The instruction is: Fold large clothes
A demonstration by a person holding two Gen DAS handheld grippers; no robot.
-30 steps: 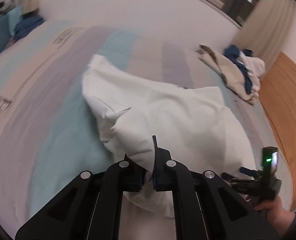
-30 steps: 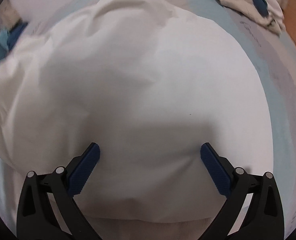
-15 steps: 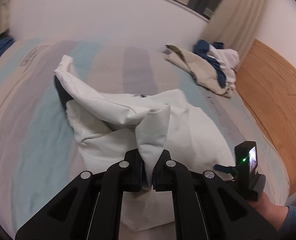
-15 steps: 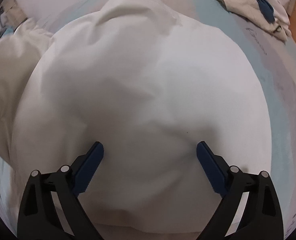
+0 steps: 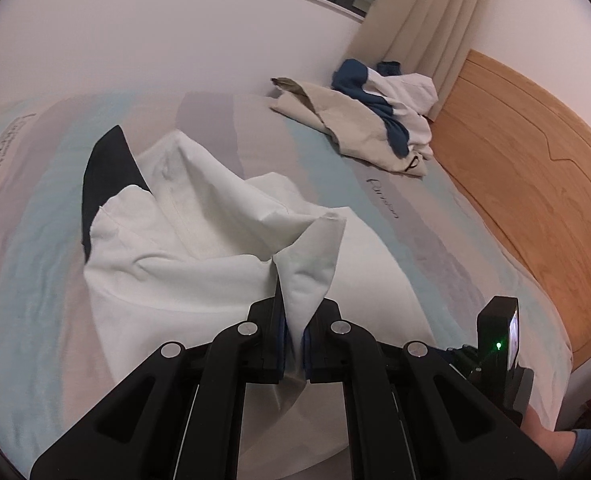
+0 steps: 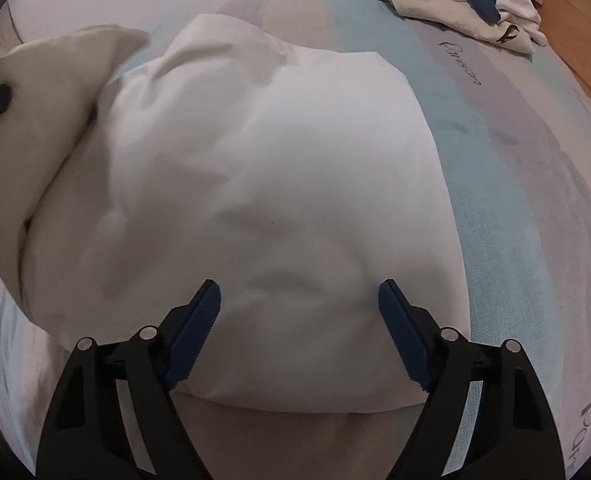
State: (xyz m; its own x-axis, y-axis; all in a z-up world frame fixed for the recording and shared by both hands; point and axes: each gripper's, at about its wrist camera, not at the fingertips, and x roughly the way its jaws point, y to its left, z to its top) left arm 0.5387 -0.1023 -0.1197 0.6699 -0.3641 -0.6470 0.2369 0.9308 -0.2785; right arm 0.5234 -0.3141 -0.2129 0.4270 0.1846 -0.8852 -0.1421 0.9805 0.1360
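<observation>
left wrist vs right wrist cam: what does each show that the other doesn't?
Left wrist only: the left gripper shut on a raised corner of the white garment, a black panel at its far edge, the wall, curtain and window. Right wrist only: the right gripper, jaws closing with nothing pinched, above the garment's flat near part, and the near hem. Both: the garment, the striped bed, the clothes pile and the headboard.

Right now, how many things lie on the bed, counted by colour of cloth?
White garment with a black part, pinched in the left tongs: 1
Beige, white and navy clothes heap near the headboard: 1
Total: 2
</observation>
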